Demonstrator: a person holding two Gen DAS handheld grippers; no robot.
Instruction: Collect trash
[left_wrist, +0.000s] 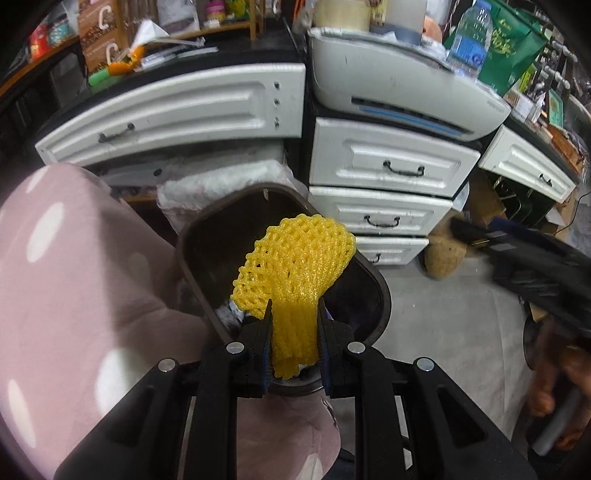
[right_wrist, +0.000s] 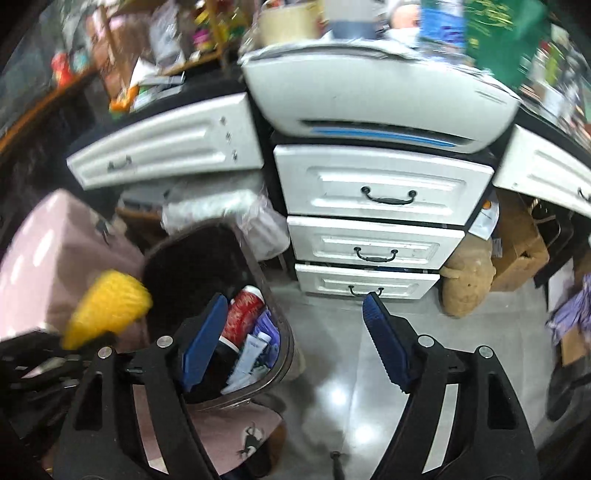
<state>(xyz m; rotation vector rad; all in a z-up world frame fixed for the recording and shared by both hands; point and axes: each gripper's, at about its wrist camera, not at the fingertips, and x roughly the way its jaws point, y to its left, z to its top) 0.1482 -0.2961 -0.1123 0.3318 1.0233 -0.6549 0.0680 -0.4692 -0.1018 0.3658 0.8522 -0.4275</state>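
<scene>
My left gripper (left_wrist: 295, 308) is shut on a yellow foam fruit net (left_wrist: 295, 266), which fans out above the pads directly over a dark brown trash bin (left_wrist: 382, 295). In the right wrist view the same yellow net (right_wrist: 110, 306) shows blurred at the left, beside the bin (right_wrist: 286, 358). The bin holds a red-and-white wrapper (right_wrist: 245, 312), a white tube and bluish scraps. My right gripper (right_wrist: 295, 306) stands open with nothing between its blue pads (right_wrist: 207, 339), above the bin's right rim and the grey floor.
A white chest of drawers (right_wrist: 373, 221) stands behind the bin under a white machine (right_wrist: 369, 99). Pink dotted fabric (left_wrist: 74, 295) lies left of the bin. A tan soft toy (right_wrist: 469, 284) and cardboard box (right_wrist: 517, 251) sit at the right on the floor.
</scene>
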